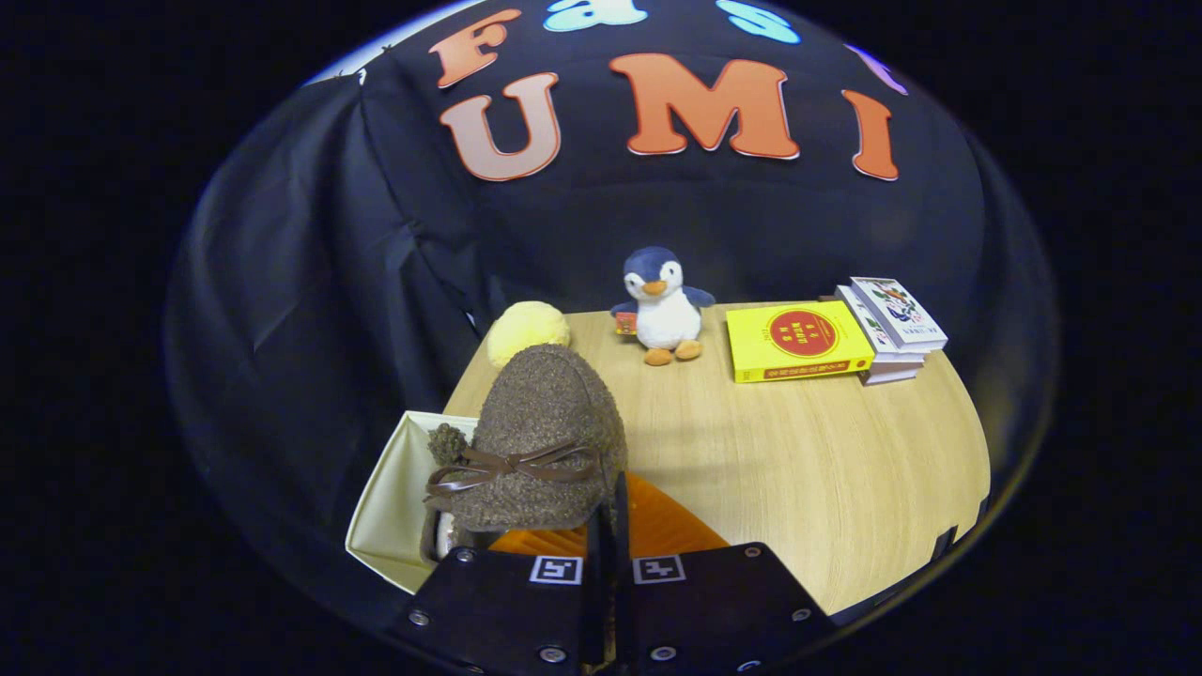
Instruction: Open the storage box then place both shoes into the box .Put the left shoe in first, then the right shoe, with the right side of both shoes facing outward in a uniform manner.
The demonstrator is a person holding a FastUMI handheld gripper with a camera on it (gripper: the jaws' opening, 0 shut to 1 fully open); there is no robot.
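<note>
A brown fuzzy shoe (545,441) with a brown ribbon bow hangs just ahead of my fingers, toe pointing away from me. My gripper (612,502) is shut, its two fingers pressed together on the shoe's right rim. The shoe hovers over the right part of an open storage box (390,498) with a cream inside, which stands at the table's left front corner. An orange ribbed surface (662,526) lies under the fingers, to the right of the box. A small pale and dark piece (439,537) shows below the shoe inside the box; I cannot tell what it is.
On the wooden table (826,460), a yellow plush ball (528,329) sits behind the shoe. A penguin toy (662,305) stands at the back middle. A yellow book (796,340) and a stack of books (892,324) lie at the back right.
</note>
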